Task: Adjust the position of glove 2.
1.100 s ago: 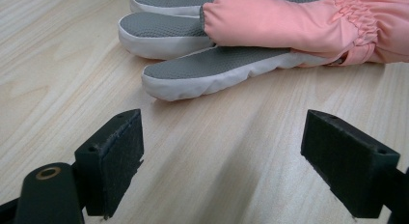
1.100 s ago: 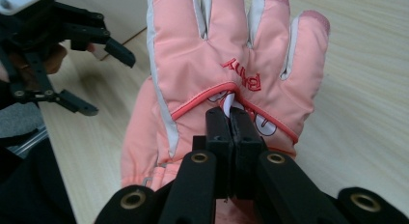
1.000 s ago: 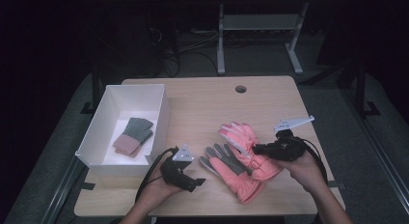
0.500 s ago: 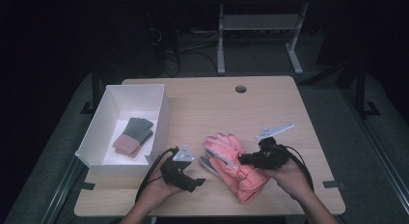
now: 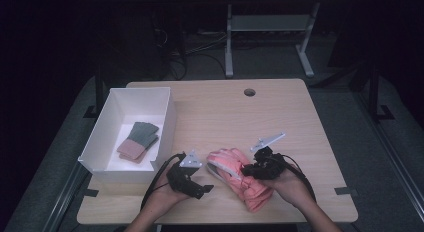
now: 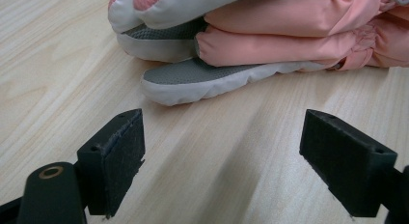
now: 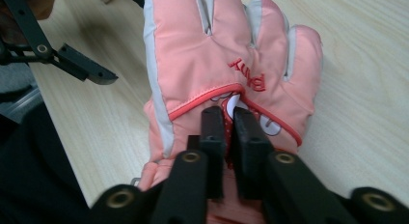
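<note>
- Wooden table (image 5: 300, 117) is carrying the scene; a pink glove pair (image 5: 240, 177) is lying stacked near its front edge, between the two grippers;
- right gripper (image 7: 230, 119) is pinching a fold of the upper glove's back, its jaws, nearly together, having just been opening slightly with the fabric between them;
- left gripper (image 6: 222, 151) is resting just beside the gloves' fingertips, jaws wide apart over bare wood;
- white box (image 5: 100, 147) is sitting at the table's left, holding a grey-and-pink folded item (image 5: 138, 140).

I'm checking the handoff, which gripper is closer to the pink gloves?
Right. The right gripper pinches the top of the pink gloves, its jaws just easing apart. The left gripper sits open on the table beside their fingertips, not touching.
</note>
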Demonstrator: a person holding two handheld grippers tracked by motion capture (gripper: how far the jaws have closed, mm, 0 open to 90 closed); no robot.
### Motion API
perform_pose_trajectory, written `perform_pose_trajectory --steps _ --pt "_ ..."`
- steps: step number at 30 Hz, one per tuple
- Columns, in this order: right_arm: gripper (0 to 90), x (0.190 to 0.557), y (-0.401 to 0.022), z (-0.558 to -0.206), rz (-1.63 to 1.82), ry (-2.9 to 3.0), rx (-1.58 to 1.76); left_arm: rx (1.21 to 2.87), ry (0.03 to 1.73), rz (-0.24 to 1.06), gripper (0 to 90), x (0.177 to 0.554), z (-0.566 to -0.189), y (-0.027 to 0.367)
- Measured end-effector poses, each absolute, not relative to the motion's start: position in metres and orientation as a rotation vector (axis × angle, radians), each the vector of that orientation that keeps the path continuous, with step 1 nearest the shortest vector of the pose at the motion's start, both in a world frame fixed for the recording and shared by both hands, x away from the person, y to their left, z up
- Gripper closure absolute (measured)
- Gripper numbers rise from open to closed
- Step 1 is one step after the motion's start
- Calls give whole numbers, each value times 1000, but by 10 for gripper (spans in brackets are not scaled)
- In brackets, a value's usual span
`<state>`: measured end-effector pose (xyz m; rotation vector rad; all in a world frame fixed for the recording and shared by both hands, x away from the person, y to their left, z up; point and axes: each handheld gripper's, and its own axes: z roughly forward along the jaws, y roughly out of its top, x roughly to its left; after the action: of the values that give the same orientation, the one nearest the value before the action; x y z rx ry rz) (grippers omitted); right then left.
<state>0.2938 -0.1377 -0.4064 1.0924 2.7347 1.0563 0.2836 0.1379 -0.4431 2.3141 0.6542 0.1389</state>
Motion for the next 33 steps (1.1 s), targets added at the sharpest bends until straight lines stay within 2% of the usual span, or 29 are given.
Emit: perform_pose_trajectory --steps 3,4,5,6,7,8,9,10,12,13,14,15,17,19,33 --pt "685 294 -141 -405 1131 2726 1069 2302 654 129 243 283 -442 139" --pt "685 294 -141 -405 1131 2726 1069 2302 654 129 266 283 -442 139" --pt "611 294 -146 -400 1170 2706 1061 2286 661 127 296 282 -440 140" --pt "611 294 -146 -400 1170 2706 1061 2286 661 127 341 282 -440 140" --pt "567 294 -150 -396 1206 2685 1049 2288 652 131 387 282 -440 141" --pt "567 294 -150 -396 1206 2685 1049 2287 651 129 387 281 -439 141" --pt "510 295 -154 -392 1248 2638 1027 2288 653 112 497 280 -438 142" --pt "510 295 -154 -392 1248 2638 1027 2288 653 112 550 280 -438 142" --pt "539 296 -161 -386 1309 2584 1011 2285 654 70 662 281 -436 142" --pt "601 296 -164 -384 1322 2560 1004 2280 659 67 712 281 -436 141" --pt "601 296 -164 -384 1322 2560 1004 2280 659 67 764 281 -436 141" --pt "729 295 -172 -382 1327 2517 969 2273 662 46 811 280 -436 138" --pt "832 296 -181 -382 1295 2505 950 2298 642 31 878 280 -436 136" --pt "897 298 -191 -386 1280 2504 954 2303 635 23 896 278 -435 132" --pt "900 285 -233 -423 1168 2607 1031 2345 607 -21 896 259 -439 88"
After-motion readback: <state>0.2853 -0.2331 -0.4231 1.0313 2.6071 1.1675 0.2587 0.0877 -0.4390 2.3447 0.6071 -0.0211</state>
